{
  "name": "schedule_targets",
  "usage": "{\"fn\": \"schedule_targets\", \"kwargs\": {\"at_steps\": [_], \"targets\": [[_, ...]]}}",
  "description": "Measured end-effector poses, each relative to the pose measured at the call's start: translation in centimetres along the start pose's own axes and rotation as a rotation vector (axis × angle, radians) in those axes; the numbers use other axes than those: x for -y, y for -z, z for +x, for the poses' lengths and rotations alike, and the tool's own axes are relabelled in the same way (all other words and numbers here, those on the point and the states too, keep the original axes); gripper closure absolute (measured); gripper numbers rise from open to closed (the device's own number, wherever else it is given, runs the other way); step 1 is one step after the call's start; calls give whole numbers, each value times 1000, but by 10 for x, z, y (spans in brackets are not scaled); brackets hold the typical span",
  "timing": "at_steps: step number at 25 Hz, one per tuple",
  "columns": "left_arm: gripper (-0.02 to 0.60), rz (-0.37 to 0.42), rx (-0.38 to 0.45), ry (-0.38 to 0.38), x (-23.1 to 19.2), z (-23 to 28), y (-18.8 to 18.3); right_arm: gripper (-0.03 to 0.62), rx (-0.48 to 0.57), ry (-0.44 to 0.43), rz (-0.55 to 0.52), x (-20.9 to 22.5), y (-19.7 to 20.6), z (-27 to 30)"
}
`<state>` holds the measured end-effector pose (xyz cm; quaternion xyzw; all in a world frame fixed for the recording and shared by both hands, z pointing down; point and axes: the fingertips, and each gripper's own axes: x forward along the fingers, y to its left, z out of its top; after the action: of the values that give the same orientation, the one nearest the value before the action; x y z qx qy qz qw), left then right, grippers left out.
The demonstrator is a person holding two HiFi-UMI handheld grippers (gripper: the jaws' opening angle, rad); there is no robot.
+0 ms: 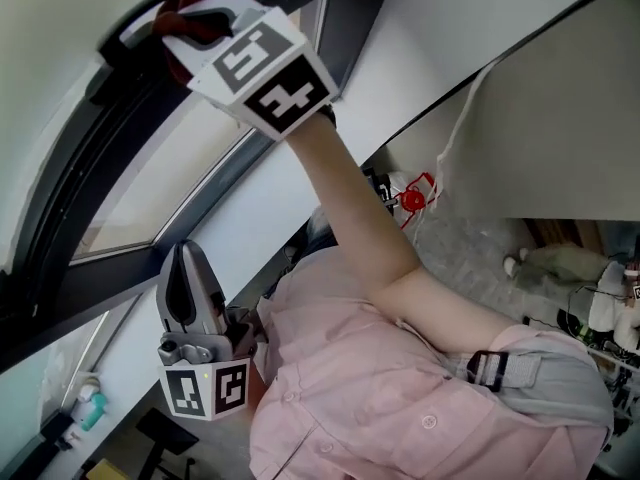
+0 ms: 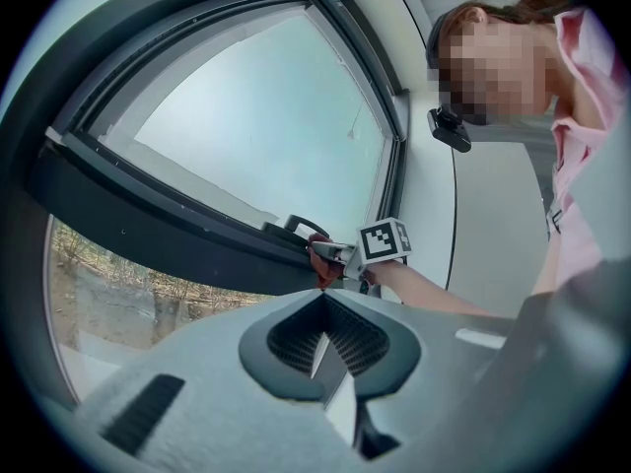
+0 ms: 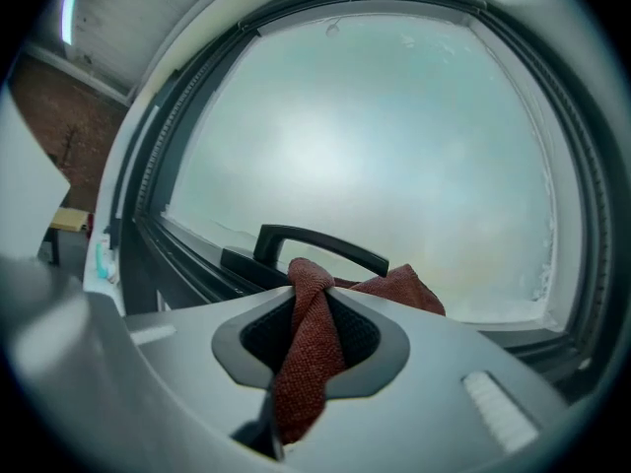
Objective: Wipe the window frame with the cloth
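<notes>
Pink shirt [image 1: 370, 408] fills the lower middle of the head view, and a bare forearm [image 1: 350, 198] rises from it toward the top left. That arm carries the right gripper [image 1: 195, 13], whose marker cube [image 1: 265, 68] faces the camera, up to the dark window frame [image 1: 70, 168].

Seen in the right gripper view, the right gripper [image 3: 311, 299] has its 2 jaws clamped on a rust-red cloth [image 3: 306, 363]. 1 fold runs down between the jaws, and the rest bunches beyond the tips against the frame [image 3: 187, 254], just below the black window handle [image 3: 315, 244]. Pale frosted glass [image 3: 375, 146] fills the pane behind.

The left gripper [image 1: 190, 268] sits low in the head view, well apart from the right one, and points up toward the lower frame rail, its own cube [image 1: 205, 388] underneath. Its own view shows the left gripper [image 2: 323, 308] with its jaws pressed together and nothing between them. Further off in that view, the right gripper [image 2: 340, 254] presses the cloth [image 2: 320, 266] to the frame [image 2: 148, 225] beside the handle [image 2: 306, 227].
</notes>
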<state>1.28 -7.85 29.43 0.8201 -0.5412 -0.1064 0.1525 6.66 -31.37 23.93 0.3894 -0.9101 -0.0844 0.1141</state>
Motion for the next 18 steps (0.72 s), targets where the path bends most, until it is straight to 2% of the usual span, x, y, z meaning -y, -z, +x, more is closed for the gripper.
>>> {"fn": "schedule_targets", "kwargs": {"at_steps": [3,7,13,18], "targets": [[586,0,11,-2,-1,3,-2,525,-24,-111,-44,1,-2,-1],[586,-2,21,-19,-5,6,-2,525,-42,-193,-96,-3,-2,-3],[586,23,57,-45,-11,17,-8,525,8,-186,-125,-6,-6,-1],[586,49,72,-50,-8,30,-17,525,-10,-165,-131,-7,-1,-7]]}}
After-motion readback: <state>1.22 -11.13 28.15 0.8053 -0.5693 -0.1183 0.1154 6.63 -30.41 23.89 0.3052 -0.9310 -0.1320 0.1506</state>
